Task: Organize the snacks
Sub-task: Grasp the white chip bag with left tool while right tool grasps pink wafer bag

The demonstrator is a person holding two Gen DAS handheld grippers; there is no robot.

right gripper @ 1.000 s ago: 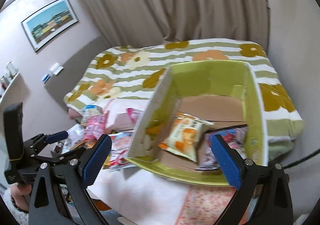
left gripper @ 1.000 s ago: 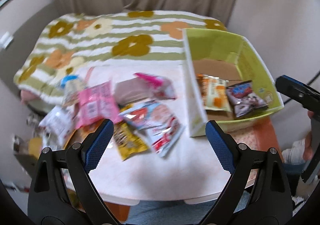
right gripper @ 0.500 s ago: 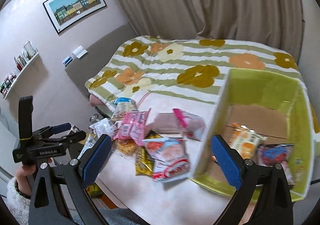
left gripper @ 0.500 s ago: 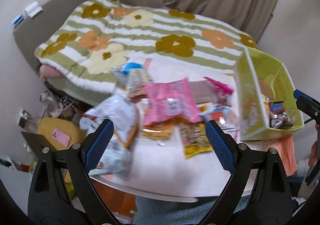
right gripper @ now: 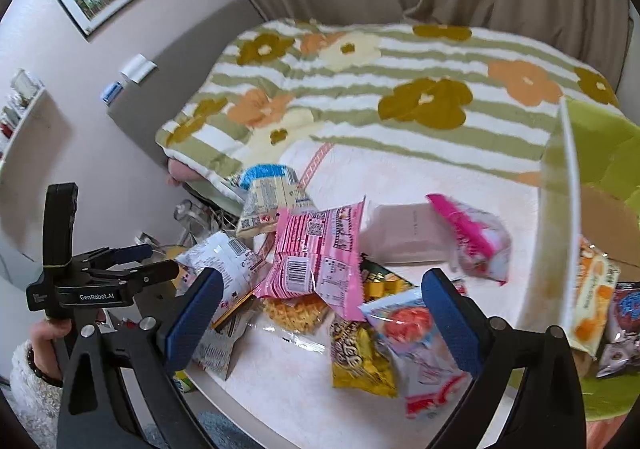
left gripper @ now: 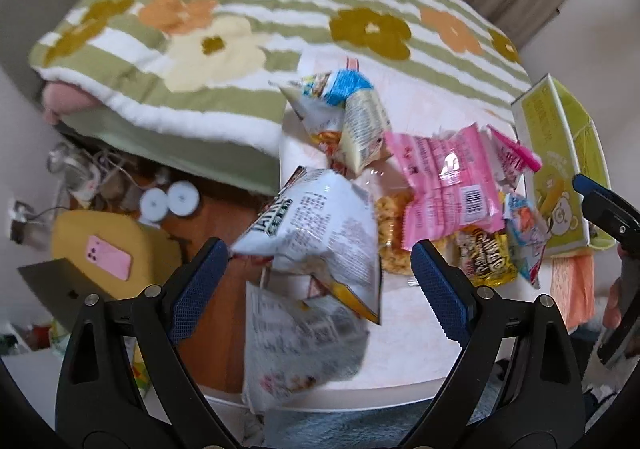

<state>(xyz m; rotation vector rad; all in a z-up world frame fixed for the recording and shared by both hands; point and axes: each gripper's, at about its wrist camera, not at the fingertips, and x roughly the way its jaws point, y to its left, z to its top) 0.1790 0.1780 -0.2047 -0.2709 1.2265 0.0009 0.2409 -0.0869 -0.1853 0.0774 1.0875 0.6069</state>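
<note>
Left claw [left gripper: 316,273] open, blue pads wide apart, hovering above a white snack bag [left gripper: 316,233] at the bench [left gripper: 408,345] edge, nothing gripped. Right claw [right gripper: 320,313] open too, empty, poised over the snack pile: pink packet [right gripper: 320,253], yellow packet [right gripper: 356,357], red-and-white packet [right gripper: 412,345], blue-topped bag [right gripper: 268,197]. Green box [right gripper: 568,209] at the pile's right side, on the bench, an orange-printed packet [right gripper: 592,297] and a dark packet [right gripper: 624,325] inside. Flowered striped bed [right gripper: 400,89] beyond the bench. Pink phone [left gripper: 109,255] on a yellow cushion [left gripper: 72,233] down on the floor.
</note>
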